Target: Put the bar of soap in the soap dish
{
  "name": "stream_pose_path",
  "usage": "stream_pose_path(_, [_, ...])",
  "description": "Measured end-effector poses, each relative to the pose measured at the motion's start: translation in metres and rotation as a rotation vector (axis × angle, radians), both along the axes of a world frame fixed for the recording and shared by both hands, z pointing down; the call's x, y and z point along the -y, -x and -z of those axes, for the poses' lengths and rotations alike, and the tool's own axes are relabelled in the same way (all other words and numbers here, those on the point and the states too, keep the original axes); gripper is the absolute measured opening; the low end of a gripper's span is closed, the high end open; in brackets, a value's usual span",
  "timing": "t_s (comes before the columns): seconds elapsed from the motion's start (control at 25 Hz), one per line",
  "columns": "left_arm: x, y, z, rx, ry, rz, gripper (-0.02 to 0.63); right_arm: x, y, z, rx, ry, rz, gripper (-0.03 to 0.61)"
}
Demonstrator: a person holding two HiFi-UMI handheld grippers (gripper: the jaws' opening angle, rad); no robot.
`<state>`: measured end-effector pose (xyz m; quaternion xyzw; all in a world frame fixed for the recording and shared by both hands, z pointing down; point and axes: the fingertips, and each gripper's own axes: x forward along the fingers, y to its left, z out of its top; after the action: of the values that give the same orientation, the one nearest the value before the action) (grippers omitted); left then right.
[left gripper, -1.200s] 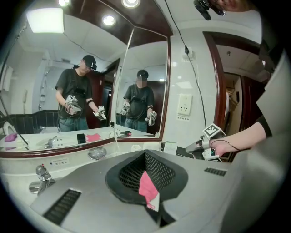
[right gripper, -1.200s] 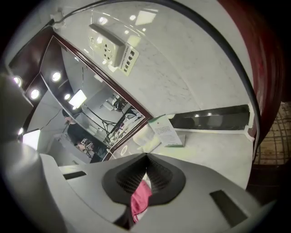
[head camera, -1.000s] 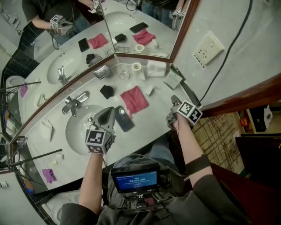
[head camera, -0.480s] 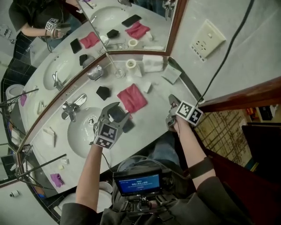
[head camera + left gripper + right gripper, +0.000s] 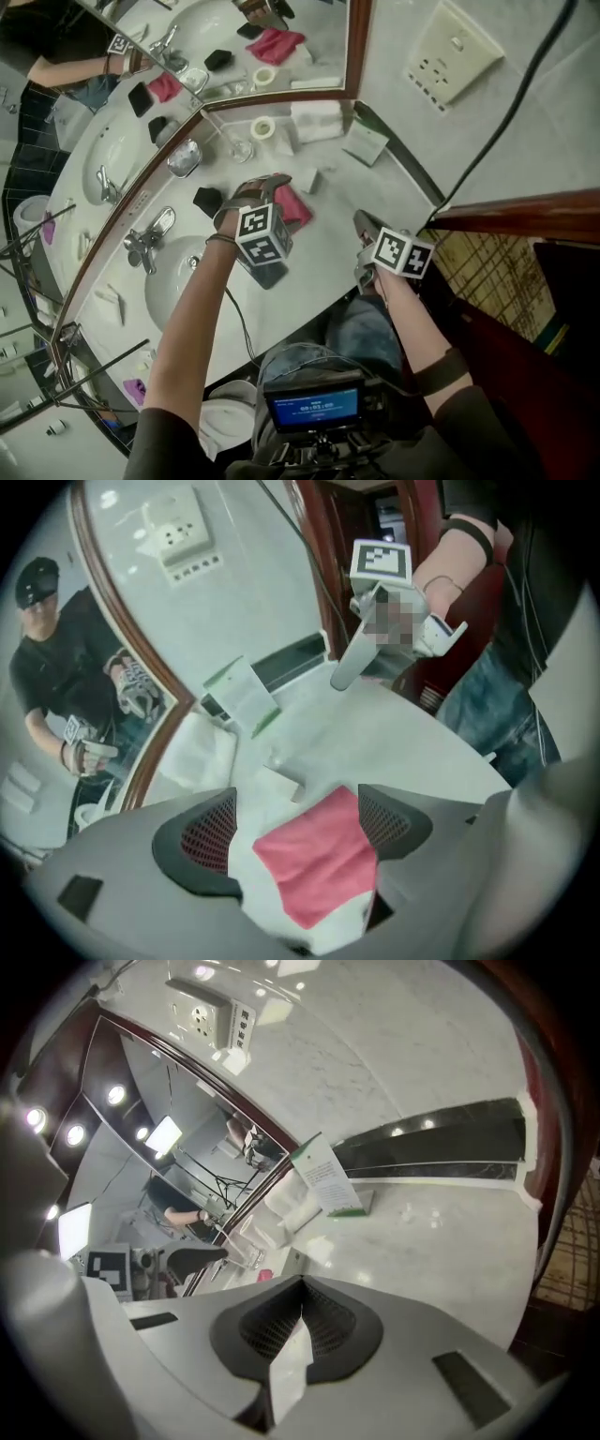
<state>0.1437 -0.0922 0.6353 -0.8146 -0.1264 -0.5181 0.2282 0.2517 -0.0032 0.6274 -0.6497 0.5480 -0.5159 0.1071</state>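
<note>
Chest screen (image 5: 314, 405): black housing, blue-lit display. Up-left of it, left gripper (image 5: 251, 190): grey shell, black mesh pads (image 5: 202, 841), black-and-white left marker cube (image 5: 262, 234); jaws opening, nothing gripped. Up-right of the screen, right gripper (image 5: 362, 221): same grey, right marker cube (image 5: 403, 253). Dark short sleeves (image 5: 478, 417). Black forearm band (image 5: 436, 363) right of the screen. Thin bracelet (image 5: 221, 239), thin black cable (image 5: 242, 323) up-left of it. Blue jeans (image 5: 361, 330) above it.

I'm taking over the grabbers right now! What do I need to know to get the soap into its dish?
Left gripper: jaws opening, nothing held, hovering over the pink cloth.
Right gripper: shut, empty.
Things: a small white block, probably the soap, lies next to the cloth. A silver dish, probably the soap dish, sits by the mirror.
Done: nothing yet.
Left: pick up the soap and set it in the dish.
</note>
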Motion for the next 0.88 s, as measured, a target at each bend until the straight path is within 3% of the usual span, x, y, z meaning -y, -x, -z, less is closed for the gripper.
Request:
stream_pose_path(0.2, [0.014,-0.03,-0.035,0.092,-0.056,-0.17,0.41,-0.001,0.002,-0.009,0.001,-0.005,0.019,0.002])
stream_pose_path(0.36, [0.018,-0.045,-0.062,0.147,-0.072,-0.239,0.408,-0.001,0.005,-0.017,0.013,-0.003,0.021,0.002])
stream_pose_path(0.68, [0.024,-0.06,-0.092,0.195,-0.056,-0.257,0.405,0.004,0.008,-0.032,0.031,-0.004,0.023,0.002])
stream_pose_path(0.8, [0.02,-0.061,-0.097,0.198,-0.021,-0.244,0.345,0.008,0.004,-0.03,0.034,-0.02,0.017,0.002])
stream_pose_path(0.88, [0.018,-0.066,-0.094,0.177,0.028,-0.196,0.341,0.01,0.001,-0.03,0.029,-0.025,0.011,0.002])
